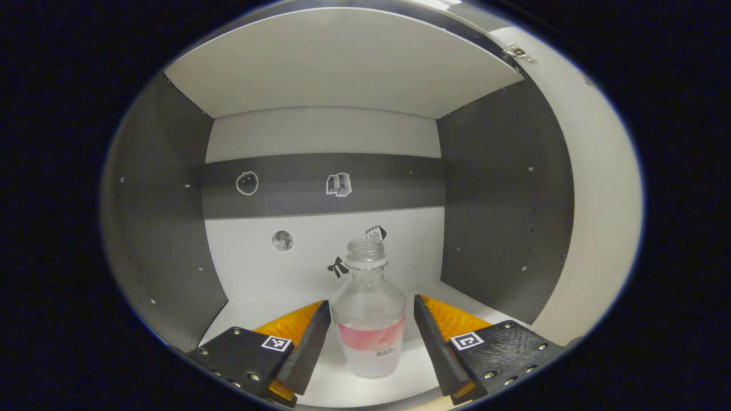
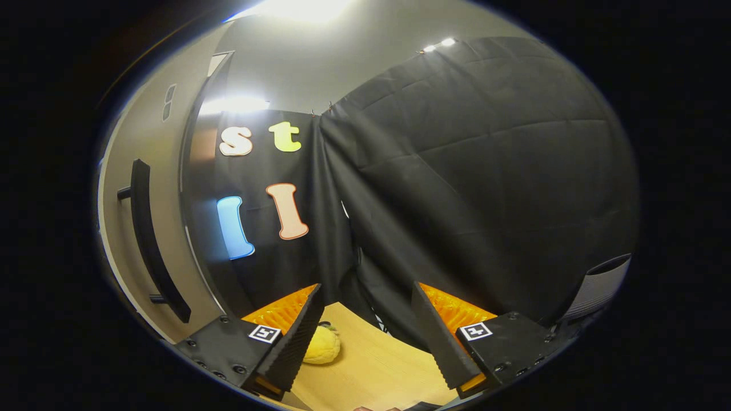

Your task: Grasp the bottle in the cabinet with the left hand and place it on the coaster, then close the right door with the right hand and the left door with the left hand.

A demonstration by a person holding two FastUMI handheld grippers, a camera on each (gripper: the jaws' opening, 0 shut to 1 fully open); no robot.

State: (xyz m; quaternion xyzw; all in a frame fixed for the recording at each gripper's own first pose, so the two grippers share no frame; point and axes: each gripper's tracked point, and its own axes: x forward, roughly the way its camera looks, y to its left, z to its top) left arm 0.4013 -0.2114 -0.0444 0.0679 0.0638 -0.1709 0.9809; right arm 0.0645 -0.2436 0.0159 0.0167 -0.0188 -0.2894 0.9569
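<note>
A clear uncapped bottle (image 1: pixel 370 319) with a pink label band stands upright on the white floor of the open cabinet (image 1: pixel 320 57). My left gripper (image 1: pixel 372 334) is open, one finger on each side of the bottle's body, with a small gap on both sides. In the right gripper view my right gripper (image 2: pixel 365 337) is open over a wooden tabletop (image 2: pixel 371 365) with nothing between its fingers. The cabinet's right door (image 2: pixel 123 228) stands open to its left, showing a long dark handle (image 2: pixel 149 240).
The cabinet has grey side walls (image 1: pixel 502 200) and a back wall with small stickers. A hinge (image 1: pixel 517 52) sits at the upper right, beside the pale inner face of an open door. A yellow soft object (image 2: pixel 322 345) lies on the tabletop behind my right gripper's left finger.
</note>
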